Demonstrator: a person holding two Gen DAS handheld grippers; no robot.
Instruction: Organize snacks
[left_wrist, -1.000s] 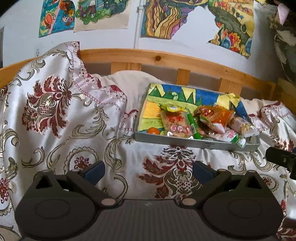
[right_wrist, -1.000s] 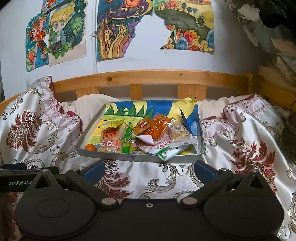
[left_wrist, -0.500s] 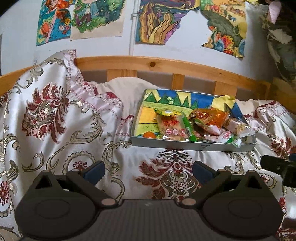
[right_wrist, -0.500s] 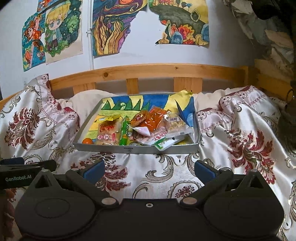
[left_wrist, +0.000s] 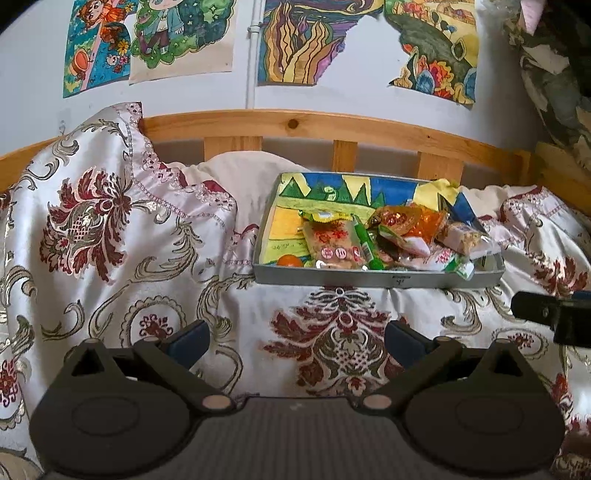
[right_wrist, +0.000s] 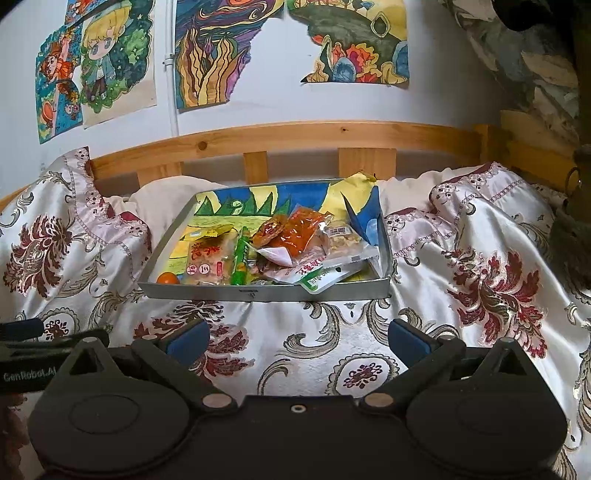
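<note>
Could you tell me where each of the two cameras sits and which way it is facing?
Left wrist: on the left hand-held gripper, open, facing the snack tray ahead-right; the other gripper's tip shows at right.
Right wrist: on the right hand-held gripper, open, facing the tray head-on; the left gripper shows at left.
Shared: tray, floral bedspread, wooden headboard, wall drawings.

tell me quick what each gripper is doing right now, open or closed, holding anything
Left gripper: open, holding nothing, over the bedspread short of the snack tray.
Right gripper: open, holding nothing, also short of the tray.
</note>
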